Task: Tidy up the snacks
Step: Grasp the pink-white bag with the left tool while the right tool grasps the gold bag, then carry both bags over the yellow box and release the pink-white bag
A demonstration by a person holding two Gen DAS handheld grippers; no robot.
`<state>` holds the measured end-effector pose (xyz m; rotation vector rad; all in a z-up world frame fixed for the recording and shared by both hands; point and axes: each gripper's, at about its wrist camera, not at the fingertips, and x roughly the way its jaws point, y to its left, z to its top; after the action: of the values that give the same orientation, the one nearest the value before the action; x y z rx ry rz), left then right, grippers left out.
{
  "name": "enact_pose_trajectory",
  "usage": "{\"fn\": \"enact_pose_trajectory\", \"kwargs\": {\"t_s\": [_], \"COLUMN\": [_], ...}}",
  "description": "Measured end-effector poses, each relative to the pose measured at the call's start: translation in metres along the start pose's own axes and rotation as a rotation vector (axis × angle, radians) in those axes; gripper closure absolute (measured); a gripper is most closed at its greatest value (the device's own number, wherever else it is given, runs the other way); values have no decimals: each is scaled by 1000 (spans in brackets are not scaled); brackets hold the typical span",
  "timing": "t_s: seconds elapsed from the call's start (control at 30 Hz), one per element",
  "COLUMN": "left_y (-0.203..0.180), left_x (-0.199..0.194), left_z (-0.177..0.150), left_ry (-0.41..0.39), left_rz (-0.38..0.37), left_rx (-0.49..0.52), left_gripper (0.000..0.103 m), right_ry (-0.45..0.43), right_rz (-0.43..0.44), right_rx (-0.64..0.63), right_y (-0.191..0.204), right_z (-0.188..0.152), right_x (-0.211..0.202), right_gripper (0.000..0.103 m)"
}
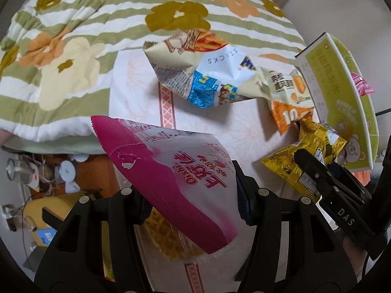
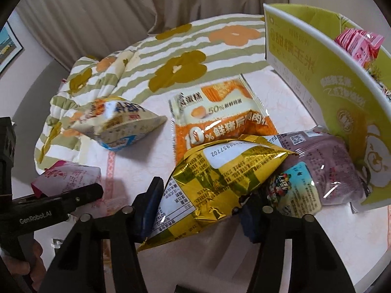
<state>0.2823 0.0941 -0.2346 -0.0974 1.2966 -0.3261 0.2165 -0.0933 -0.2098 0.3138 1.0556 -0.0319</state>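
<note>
Bed [image 2: 136, 168]: 2 grippers, 2 packets.

We take this to be a home bedroom — a quilt [image 1: 97, 24] with green stripes and printed flowers lies rumpled on a bed sheet [image 1: 136, 78], beige curtains [image 2: 110, 5] hang behind, and a framed picture [image 2: 7, 46] is on the wall. Beside the bed we see household clutter [image 1: 44, 175] — a jar, cords.

Black grippers [image 1: 193, 210], silver screws, blue pads [image 2: 146, 210], "GenRobot.AI" marking.
</note>
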Motion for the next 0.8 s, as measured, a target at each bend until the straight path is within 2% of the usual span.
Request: {"fn": "enact_pose_trajectory", "kwargs": {"t_s": [0.23, 0.4, 0.63, 0.8], "left_y": [-21, -55, -133, -202], "left_x": [-38, -70, -102, -109], "left_z": [-4, -3, 0, 2], "left_ry": [-73, -142, -230, -278], "left_rz": [11, 15, 34, 40], "left_rx": [16, 50, 95, 101], "left_gripper": [52, 52, 52, 51], "right_ry": [-71, -134, -206, -236], "right_rz": [59, 96, 154, 181], "right_rx": [-28, -54, -102, -157], "right_y": [2, -11, -52, -107], "right_z": [3, 14, 35, 57], "right_x": [-46, -87, -138, -171], "right_gripper": [50, 50, 50, 50]}}
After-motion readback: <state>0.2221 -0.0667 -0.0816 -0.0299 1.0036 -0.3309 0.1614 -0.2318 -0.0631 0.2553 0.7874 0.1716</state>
